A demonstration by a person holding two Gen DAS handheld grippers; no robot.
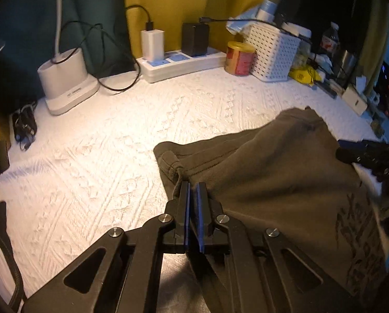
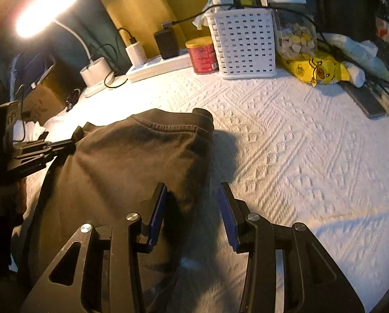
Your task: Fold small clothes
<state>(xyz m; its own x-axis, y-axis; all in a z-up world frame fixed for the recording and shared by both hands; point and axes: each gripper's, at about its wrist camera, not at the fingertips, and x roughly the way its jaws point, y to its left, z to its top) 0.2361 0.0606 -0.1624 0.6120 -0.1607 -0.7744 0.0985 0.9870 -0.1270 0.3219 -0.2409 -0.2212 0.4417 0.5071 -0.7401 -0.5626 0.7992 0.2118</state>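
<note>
Shirt (image 1: 272,172), olive and limp, lies bunched on the white worktop (image 1: 95,161), nearer than the basket (image 1: 272,52). Left tool (image 1: 193,190) is pinched shut on its near hem corner. Right tool (image 2: 193,203) stands half open over the shirt's right edge, gripping nothing. Soft, light cloth will sag and drape; best held at hems or corners.
</note>
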